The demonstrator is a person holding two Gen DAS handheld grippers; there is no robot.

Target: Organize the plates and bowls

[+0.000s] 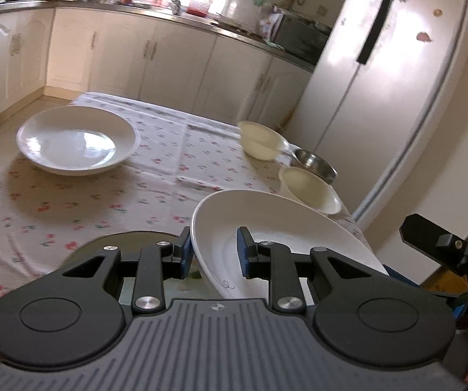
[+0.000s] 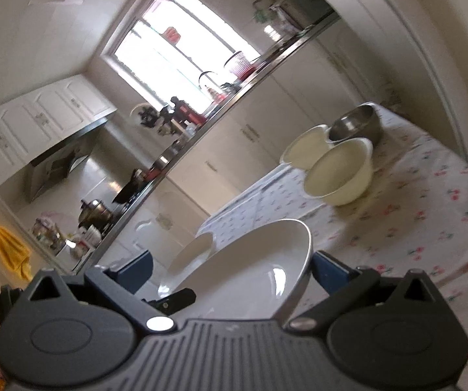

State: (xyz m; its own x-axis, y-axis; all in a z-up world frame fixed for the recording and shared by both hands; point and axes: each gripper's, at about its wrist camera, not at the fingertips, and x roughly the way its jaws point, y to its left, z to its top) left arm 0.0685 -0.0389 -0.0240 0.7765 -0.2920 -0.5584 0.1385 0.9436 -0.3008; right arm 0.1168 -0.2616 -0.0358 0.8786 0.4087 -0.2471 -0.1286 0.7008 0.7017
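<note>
In the left wrist view my left gripper [image 1: 213, 251] has its jaws on either side of the rim of a tilted white plate [image 1: 276, 228], lifted above the table; its fingers do not look fully closed. A second white plate [image 1: 74, 138] lies flat at the far left. Two cream bowls [image 1: 263, 140] [image 1: 309, 189] and a steel bowl [image 1: 315, 161] stand at the right edge. In the right wrist view my right gripper [image 2: 230, 270] is open, with the same tilted plate [image 2: 250, 270] between its wide-spread fingers; contact cannot be told.
The table has a floral cloth [image 1: 155, 176]. A tall white fridge [image 1: 397, 81] stands right behind the bowls. Kitchen cabinets and a cluttered counter [image 1: 168, 13] run along the back. The right gripper's body [image 1: 436, 244] shows at the right edge.
</note>
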